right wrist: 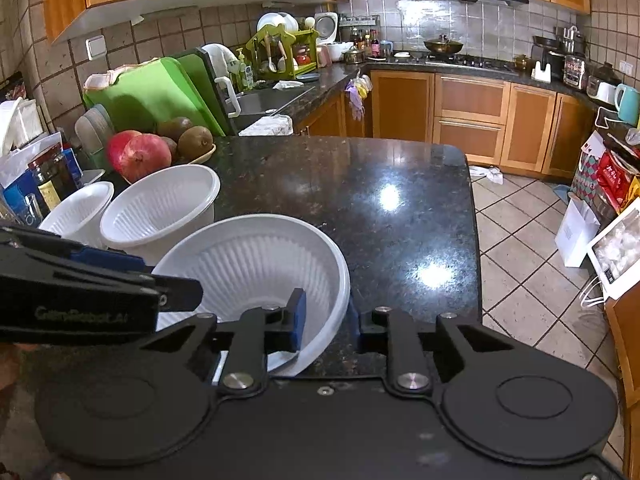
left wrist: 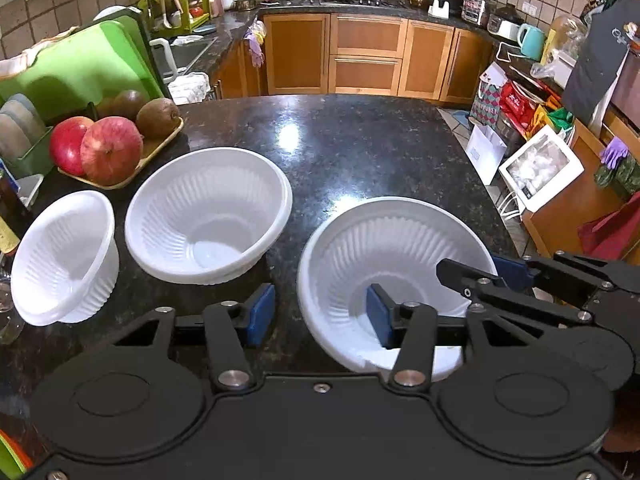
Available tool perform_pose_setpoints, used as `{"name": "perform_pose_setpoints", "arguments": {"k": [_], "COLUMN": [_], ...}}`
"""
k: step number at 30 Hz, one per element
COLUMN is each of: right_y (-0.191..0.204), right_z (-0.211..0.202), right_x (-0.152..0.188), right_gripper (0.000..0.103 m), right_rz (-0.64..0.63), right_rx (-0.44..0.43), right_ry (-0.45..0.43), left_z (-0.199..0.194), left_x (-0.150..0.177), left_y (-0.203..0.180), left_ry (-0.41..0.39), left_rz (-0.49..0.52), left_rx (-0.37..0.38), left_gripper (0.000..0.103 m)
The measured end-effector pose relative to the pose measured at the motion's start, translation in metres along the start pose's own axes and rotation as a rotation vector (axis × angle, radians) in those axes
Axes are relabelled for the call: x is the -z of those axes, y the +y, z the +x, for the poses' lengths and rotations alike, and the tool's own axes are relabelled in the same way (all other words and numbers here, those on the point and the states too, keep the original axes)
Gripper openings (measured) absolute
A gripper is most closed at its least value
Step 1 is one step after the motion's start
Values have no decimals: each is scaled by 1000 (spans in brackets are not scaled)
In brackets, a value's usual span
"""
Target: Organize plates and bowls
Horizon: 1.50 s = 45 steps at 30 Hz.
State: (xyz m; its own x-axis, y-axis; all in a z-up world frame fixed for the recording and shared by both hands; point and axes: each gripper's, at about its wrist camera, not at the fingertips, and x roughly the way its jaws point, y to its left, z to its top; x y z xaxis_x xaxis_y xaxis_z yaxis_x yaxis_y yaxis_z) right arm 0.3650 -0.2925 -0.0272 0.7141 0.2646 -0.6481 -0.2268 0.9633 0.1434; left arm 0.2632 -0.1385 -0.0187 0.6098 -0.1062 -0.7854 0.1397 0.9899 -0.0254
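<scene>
Three white ribbed bowls stand on a dark granite counter (left wrist: 360, 140), where two hand-held grippers converge on the largest, nearest one (left wrist: 384, 248). The left gripper (left wrist: 320, 314) is spread wide, its left pad over bare counter and its right pad inside the bowl, so the bowl's near-left rim falls between the fingers. The right gripper (right wrist: 326, 320), also spread, straddles the opposite rim, its left pad inside the bowl and its right pad outside, low against the counter. Neither appears to pinch the wall yet; whether either pad touches the plastic cannot be told. Both grippers stand about equally near. The coming move likely turns on that straddle: each rim section lies between open fingers, ready for closing. The medium bowl (left wrist: 208, 216) and the small bowl (left wrist: 64, 256) sit to the left, close together, beside a tray of fruit (left wrist: 120, 140). The large bowl's near edge is hidden behind the gripper bodies, and a torn or folded patch there is hard to make out
</scene>
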Motion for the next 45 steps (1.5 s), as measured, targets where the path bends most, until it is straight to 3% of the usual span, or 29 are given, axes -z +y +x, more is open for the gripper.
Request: {"name": "perform_pose_setpoints", "arguments": {"k": [10, 19, 34, 45], "right_y": [5, 21, 102, 162], "right_z": [-6, -38, -122, -134], "right_x": [2, 13, 72, 110], "right_gripper": [18, 18, 18, 18], "right_rz": [7, 34, 114, 162], "right_rx": [13, -15, -31, 16], "right_ry": [-6, 0, 3, 50], "left_z": [-1, -27, -99, -119], "left_x": [3, 19, 75, 113], "left_y": [4, 15, 53, 89], "left_ry": [53, 74, 72, 115], "left_rz": [7, 9, 132, 177], "left_rx": [26, 61, 127, 160], "left_gripper": [40, 36, 36, 36]}}
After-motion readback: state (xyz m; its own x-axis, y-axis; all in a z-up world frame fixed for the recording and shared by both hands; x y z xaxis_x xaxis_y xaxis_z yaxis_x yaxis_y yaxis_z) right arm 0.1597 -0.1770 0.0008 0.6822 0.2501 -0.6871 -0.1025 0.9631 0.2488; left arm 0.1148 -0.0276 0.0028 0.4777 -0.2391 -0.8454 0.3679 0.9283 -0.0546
